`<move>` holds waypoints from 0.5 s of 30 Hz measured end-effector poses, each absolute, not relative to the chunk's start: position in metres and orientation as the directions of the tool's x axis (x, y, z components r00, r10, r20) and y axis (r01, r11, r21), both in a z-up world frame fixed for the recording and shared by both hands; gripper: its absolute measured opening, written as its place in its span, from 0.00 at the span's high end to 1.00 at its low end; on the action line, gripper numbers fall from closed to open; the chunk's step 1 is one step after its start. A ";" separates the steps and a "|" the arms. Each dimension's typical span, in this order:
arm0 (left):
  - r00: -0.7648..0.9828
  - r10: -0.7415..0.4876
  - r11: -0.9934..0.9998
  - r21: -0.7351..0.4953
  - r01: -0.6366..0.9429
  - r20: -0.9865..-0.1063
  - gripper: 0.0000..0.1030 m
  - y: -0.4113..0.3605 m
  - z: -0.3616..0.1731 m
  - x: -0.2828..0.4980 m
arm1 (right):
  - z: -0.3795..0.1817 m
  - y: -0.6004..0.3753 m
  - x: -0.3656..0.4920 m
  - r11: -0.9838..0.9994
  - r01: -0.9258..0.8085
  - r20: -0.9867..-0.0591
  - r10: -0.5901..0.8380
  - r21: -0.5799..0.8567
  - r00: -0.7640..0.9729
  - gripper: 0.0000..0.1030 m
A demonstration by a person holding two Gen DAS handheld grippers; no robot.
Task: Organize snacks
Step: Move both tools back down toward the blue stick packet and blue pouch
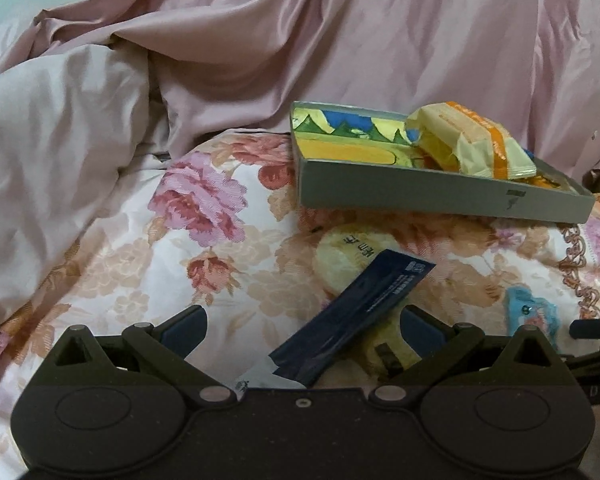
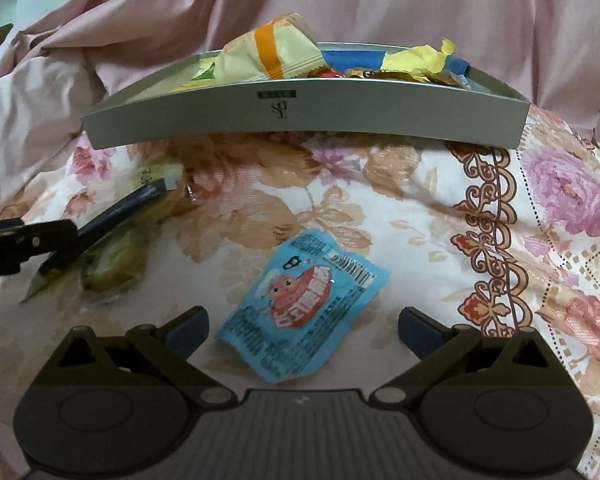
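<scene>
A: Snacks, positions. Grey shallow box (image 2: 300, 120) sits on the floral bedspread (image 2: 420, 220), pink satin quilt (image 1: 260, 40) bunched behind it. Inside the box: cream packet with an orange stripe (image 1: 472, 144), plus several smaller yellow and blue wrappers, not individually identifiable.

B: Loose items?

A: Three on the bedspread, in front of the box. Dark navy stick sachet (image 1: 352, 316), lying diagonally across a pale yellow-green wrapped snack (image 1: 340, 256). Light blue packet with a pink cartoon figure (image 2: 300, 308), apart from those two, to their right.

B: Left gripper (image 1: 302, 332)?

A: Jaws wide apart, holding nothing. Navy sachet lies between the fingers; contact with the pads cannot be determined. In the right wrist view the tip of this gripper shows at the left edge, beside the sachet.

B: Right gripper (image 2: 303, 328)?

A: Jaws also spread wide, empty. Blue packet lies flat between the fingers, touching neither.
</scene>
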State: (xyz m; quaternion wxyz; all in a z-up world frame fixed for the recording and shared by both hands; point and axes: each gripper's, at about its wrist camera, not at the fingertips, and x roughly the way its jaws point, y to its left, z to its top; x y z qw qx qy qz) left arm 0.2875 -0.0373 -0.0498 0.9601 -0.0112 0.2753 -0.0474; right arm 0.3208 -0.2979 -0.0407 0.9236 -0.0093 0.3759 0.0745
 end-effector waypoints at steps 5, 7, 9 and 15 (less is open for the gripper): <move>0.837 -0.099 0.995 -0.052 0.084 -0.538 0.01 -0.038 -0.053 0.292 | -0.046 -0.290 0.330 0.989 -0.150 -0.689 0.108 -0.002 0.717 0.00; 0.836 -0.104 0.995 -0.055 0.089 -0.539 0.01 -0.038 -0.054 0.294 | -0.047 -0.285 0.330 0.987 -0.156 -0.688 0.100 -0.020 0.718 0.00; 0.836 -0.108 0.994 -0.059 0.091 -0.537 0.01 -0.038 -0.054 0.297 | -0.048 -0.282 0.330 0.985 -0.172 -0.683 0.103 -0.033 0.723 0.00; 0.831 -0.111 0.993 -0.083 0.078 -0.545 0.01 -0.034 -0.057 0.306 | -0.051 -0.279 0.335 0.985 -0.169 -0.675 0.103 -0.032 0.731 0.00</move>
